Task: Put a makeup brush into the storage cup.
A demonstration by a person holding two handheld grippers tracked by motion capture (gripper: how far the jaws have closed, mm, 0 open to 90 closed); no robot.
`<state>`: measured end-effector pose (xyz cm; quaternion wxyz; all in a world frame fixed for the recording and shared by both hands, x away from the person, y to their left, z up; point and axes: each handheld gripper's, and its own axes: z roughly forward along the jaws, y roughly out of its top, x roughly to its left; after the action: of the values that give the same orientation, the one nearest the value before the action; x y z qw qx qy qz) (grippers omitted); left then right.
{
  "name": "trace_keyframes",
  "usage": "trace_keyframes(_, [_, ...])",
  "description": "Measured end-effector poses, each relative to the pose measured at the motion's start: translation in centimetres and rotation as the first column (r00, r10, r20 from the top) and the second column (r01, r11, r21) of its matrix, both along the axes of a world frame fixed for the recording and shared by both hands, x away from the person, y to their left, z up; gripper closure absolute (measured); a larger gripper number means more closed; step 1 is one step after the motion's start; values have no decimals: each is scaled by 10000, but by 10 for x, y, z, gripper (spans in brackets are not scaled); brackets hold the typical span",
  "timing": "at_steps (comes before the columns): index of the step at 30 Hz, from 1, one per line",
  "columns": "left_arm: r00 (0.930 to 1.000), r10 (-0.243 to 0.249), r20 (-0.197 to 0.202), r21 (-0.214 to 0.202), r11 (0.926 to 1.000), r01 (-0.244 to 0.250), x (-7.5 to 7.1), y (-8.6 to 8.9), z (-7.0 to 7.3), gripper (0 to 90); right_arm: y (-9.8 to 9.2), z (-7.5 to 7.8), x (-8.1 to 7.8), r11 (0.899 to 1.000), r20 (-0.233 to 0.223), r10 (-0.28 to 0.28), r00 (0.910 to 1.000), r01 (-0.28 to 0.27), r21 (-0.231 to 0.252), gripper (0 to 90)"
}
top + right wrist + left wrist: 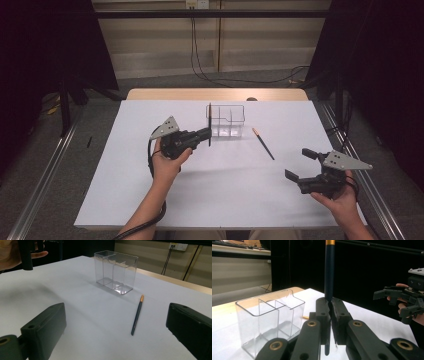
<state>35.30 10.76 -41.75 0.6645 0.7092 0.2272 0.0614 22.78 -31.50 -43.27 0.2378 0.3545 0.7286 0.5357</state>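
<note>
The left gripper (206, 134) pinches a dark pencil (329, 272) upright low on its shaft, just left of the clear divided holder (226, 121) at frame centre. Light, stiff and smooth, the pencil could pivot, so a mid-shaft grip would suit better. The right gripper (300, 165), jaws spread, hangs at lower right; a second pencil (263, 143) lies between.
</note>
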Motion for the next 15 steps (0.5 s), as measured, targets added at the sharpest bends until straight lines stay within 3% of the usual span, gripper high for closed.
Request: trace_keyframes(15, [9989, -452, -76, 57, 9990, 453, 0, -28, -8, 851, 3, 0, 2, 10000, 33, 41, 10000, -41, -4, 23])
